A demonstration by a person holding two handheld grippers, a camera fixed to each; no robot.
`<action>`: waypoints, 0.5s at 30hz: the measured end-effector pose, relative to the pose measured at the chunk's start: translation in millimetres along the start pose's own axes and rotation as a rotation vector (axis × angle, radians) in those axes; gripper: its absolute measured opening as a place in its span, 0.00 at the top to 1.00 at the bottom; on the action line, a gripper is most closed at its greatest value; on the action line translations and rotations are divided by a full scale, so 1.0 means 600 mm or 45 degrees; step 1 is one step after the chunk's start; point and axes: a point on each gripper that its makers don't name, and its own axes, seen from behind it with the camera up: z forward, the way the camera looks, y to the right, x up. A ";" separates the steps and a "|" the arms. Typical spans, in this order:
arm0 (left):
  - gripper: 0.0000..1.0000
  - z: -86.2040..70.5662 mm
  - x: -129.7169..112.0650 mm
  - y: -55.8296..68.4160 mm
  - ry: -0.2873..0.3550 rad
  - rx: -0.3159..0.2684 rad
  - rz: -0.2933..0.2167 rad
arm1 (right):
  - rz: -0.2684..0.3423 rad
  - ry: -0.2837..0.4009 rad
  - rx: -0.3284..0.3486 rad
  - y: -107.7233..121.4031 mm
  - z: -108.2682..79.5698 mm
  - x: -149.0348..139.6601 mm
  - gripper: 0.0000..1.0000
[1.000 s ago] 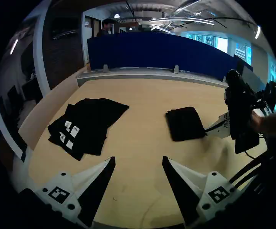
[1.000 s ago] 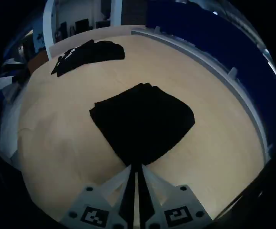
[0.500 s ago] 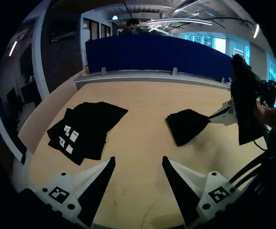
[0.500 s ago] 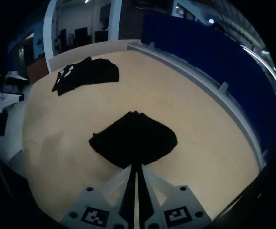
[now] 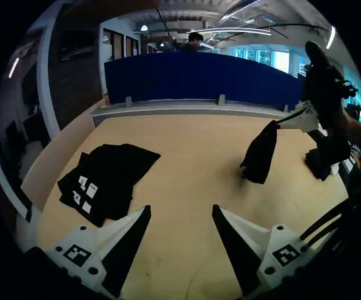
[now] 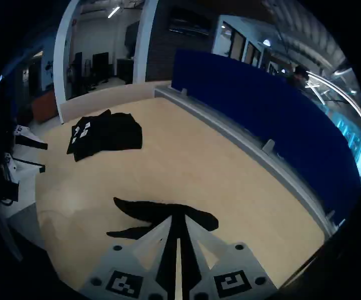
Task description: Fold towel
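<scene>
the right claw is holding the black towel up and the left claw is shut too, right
No: the left claw is open, fingers spread apart, as the left gripper view shows. The right claw does hold the black towel up.

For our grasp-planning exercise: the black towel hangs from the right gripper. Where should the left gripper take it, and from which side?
Probably the towel by its lower corner, head-on with the left gripper: it hangs narrow and vertical from the right gripper, bottom free.

The towel (image 5: pixel 258 154) is matt black cloth; the table (image 5: pixel 195 145) is smooth pale wood with a soft sheen
</scene>
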 end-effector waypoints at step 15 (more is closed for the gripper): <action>0.10 0.004 0.029 0.029 0.033 -0.049 0.026 | 0.046 0.044 -0.120 0.102 -0.093 0.018 0.98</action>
